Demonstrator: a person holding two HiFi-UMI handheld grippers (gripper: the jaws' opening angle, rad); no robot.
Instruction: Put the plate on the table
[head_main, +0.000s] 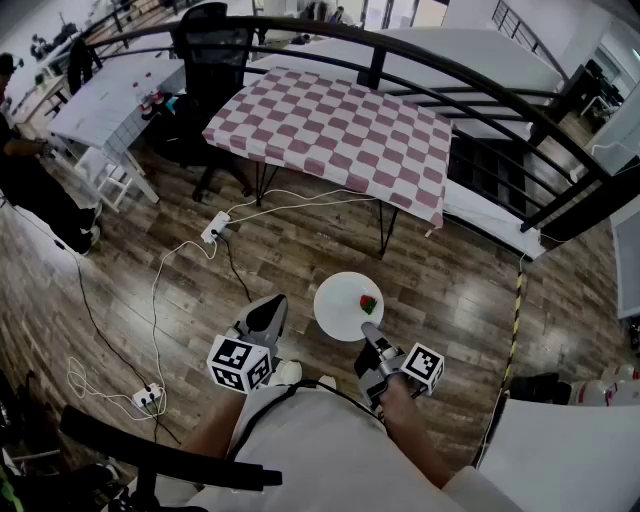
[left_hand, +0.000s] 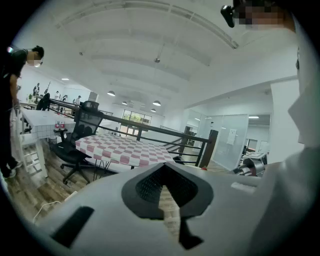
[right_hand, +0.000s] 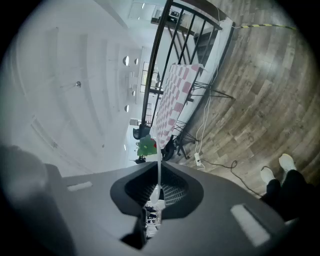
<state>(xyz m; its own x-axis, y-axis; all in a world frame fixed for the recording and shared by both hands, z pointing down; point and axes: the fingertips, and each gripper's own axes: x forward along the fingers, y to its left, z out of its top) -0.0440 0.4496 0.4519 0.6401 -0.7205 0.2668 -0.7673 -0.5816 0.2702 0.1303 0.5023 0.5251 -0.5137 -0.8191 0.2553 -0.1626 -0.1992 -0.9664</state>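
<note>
A round white plate (head_main: 343, 298) hangs over the wooden floor in front of me, with a small red and green thing (head_main: 368, 303) lying on it. My right gripper (head_main: 368, 331) is shut on the plate's near rim. In the right gripper view the plate (right_hand: 159, 167) shows edge-on between the jaws, with the red and green thing (right_hand: 146, 146) above it. My left gripper (head_main: 269, 308) is shut and holds nothing, left of the plate. The table (head_main: 340, 125) with a pink-and-white checked cloth stands ahead, also seen in the left gripper view as the checked table (left_hand: 125, 149).
A black railing (head_main: 480, 85) curves behind and to the right of the table. A black office chair (head_main: 210, 60) stands at its far left. White cables and a power strip (head_main: 215, 230) lie on the floor. A person (head_main: 30, 180) stands far left by white tables (head_main: 110, 95).
</note>
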